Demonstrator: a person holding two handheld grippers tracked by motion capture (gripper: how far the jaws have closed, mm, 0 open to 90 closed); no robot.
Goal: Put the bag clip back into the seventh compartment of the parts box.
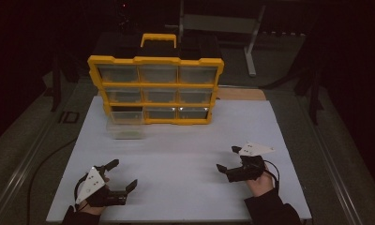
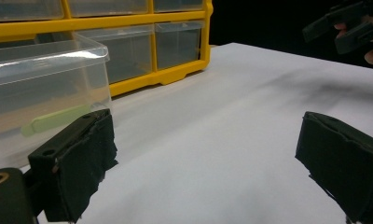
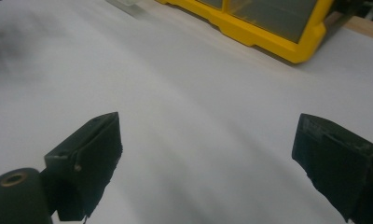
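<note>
in the high view a yellow organizer (image 1: 155,89) with clear drawers stands at the far edge of the white board (image 1: 185,140), left of the middle. its bottom left slot is dark, and a clear drawer (image 1: 125,130) sits out on the board just in front of that slot, apart from both tools. the left gripper (image 1: 122,176) lies near the near left corner, jaws spread wide with nothing between them. the right gripper (image 1: 228,159) rests toward the near right edge, also spread and holding nothing. in the left gripper view the two black jaws stand far apart over bare board; the drawer (image 2: 44,88) is just beyond the left jaw, and something pale green, perhaps a thin strip (image 2: 54,120), lies inside it, though the plastic blurs it. the organizer (image 2: 142,46) rises behind, and the other gripper (image 2: 348,25) shows at the top right. in the right gripper view the jaws are again wide apart over the board (image 3: 198,93), with the organizer's corner (image 3: 268,28) at the top.
</note>
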